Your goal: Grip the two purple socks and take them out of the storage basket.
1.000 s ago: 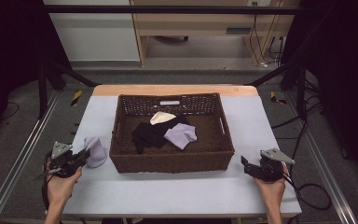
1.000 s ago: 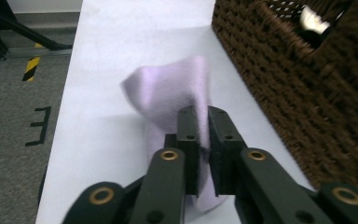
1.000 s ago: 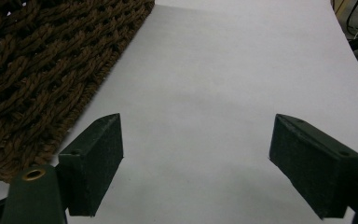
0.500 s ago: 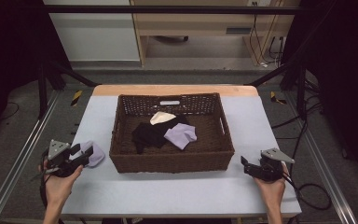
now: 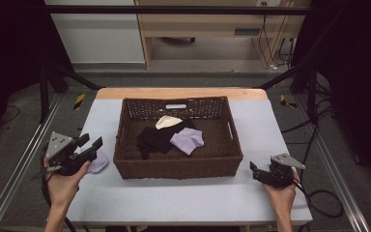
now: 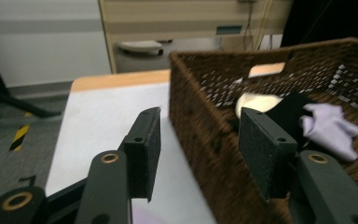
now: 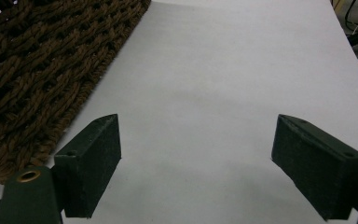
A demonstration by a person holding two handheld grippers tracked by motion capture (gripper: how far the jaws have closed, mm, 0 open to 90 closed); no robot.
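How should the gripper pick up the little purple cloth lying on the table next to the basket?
Probably from straight above, pinching the raised fold in the middle of the purple cloth. It lies soft and crumpled on the table, close beside the basket wall, so a sideways approach looks blocked there.

A black two-jaw left gripper (image 5: 91, 146) and right gripper (image 5: 254, 169) are seen, each topped by a grey three-cornered plate. Brass-coloured rivets and small screw holes are set into the flat rectangular pads (image 6: 145, 147). A black cable (image 5: 324, 200) is trailed at lower right. Forearms are bare.
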